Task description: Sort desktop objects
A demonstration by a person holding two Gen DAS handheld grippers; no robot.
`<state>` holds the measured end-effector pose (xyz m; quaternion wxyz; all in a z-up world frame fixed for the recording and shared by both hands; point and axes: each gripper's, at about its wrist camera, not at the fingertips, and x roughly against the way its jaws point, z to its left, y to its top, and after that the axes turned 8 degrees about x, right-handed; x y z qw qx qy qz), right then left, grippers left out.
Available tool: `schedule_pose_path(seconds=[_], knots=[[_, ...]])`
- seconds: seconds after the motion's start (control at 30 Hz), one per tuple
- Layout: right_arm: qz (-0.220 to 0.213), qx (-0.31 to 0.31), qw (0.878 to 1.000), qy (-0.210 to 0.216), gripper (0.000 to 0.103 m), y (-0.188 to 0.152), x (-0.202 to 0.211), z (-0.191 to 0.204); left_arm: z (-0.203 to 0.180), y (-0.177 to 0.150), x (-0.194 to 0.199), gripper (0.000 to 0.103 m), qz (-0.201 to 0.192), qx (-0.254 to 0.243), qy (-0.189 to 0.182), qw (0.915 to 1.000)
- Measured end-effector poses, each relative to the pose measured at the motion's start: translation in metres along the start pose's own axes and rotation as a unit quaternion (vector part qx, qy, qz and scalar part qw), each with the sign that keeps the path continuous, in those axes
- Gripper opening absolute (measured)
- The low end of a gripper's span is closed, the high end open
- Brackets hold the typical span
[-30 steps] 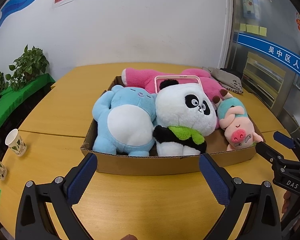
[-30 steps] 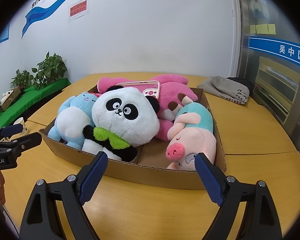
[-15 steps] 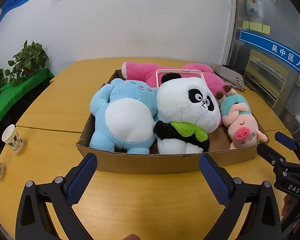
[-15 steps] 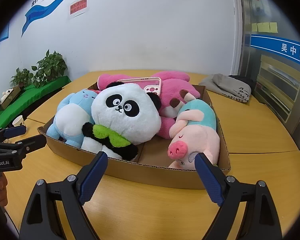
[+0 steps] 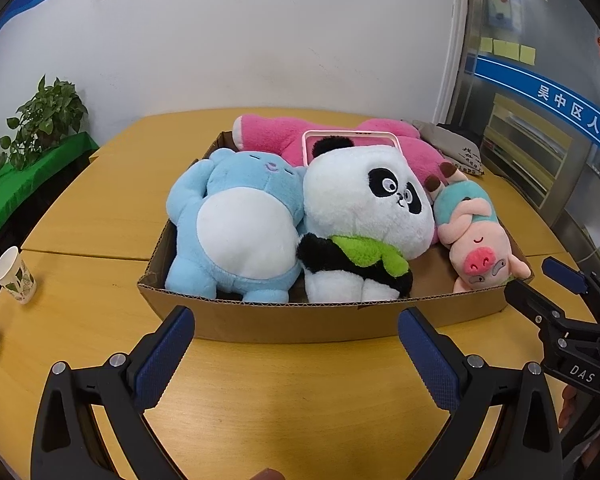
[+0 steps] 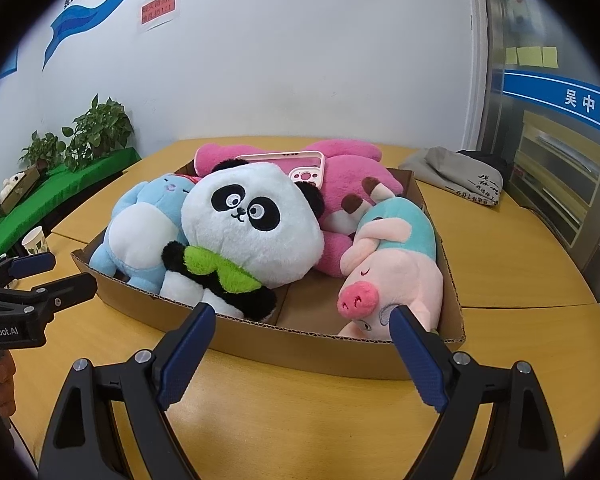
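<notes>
**Soft toys packed in a shallow cardboard tray, both claws spread and empty**

Left wrist view: the left gripper (image 5: 296, 336) stands released, its blue ribbed pads wide apart over bare wood, holding nothing. Just ahead on the smooth yellow wooden table (image 5: 100, 208) sits a low cardboard tray (image 5: 292, 324) with raw corrugated edges. Inside, side by side and touching, lie a fluffy blue plush (image 5: 236, 228) with a round white belly, a panda plush (image 5: 364, 216) with a shaggy green leaf at its neck, and a pink pig plush (image 5: 476, 236) in a teal top, snout toward the camera. Behind them stretches a long pink plush (image 5: 380, 140), with a glossy pink phone case (image 5: 352, 138) resting on it. This view alone shows two paper cups (image 5: 14, 276) at the table's left edge, and the right gripper (image 5: 540, 284) beside the tray's right corner.

Right wrist view: the right gripper (image 6: 300, 328) is likewise released and empty, its pads before the tray's near wall, one in front of the pig. Only here do the phone case's camera cutout, the brown-tipped feet of the pink plush and the tray's bare floor between panda and pig show clearly. A folded grey cloth (image 6: 460, 176) lies on the table beyond the tray, and the left gripper appears at the left edge, spread.
</notes>
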<state>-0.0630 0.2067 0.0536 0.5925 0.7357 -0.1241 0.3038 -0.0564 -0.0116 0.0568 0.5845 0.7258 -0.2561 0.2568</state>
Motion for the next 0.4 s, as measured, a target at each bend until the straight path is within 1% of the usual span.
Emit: schedule_pose_path(seconds=[0.1, 0.2, 0.23, 0.3, 0.4], knots=[[0.000, 0.000, 1.000, 0.001, 0.089, -0.0002, -0.0003, -0.0006, -0.0016, 0.0007, 0.0001, 0.103, 0.004, 0.005, -0.012, 0.9999], [0.000, 0.000, 1.000, 0.001, 0.089, 0.0000, 0.0000, -0.0015, -0.0023, 0.0019, 0.0024, 0.103, 0.008, 0.009, -0.036, 0.9993], [-0.001, 0.000, 1.000, 0.000, 0.089, 0.0003, 0.0006, -0.0019, -0.0033, 0.0024, 0.0039, 0.103, 0.005, 0.009, -0.032, 0.9994], [-0.002, 0.000, 1.000, -0.002, 0.089, 0.0004, 0.0012, -0.0028, -0.0053, 0.0025, 0.0048, 0.103, 0.001, 0.006, -0.011, 0.9999], [-0.002, -0.002, 1.000, -0.003, 0.089, 0.0008, 0.0010, -0.0047, -0.0065, 0.0020, 0.0044, 0.103, -0.003, -0.001, -0.003, 1.0000]])
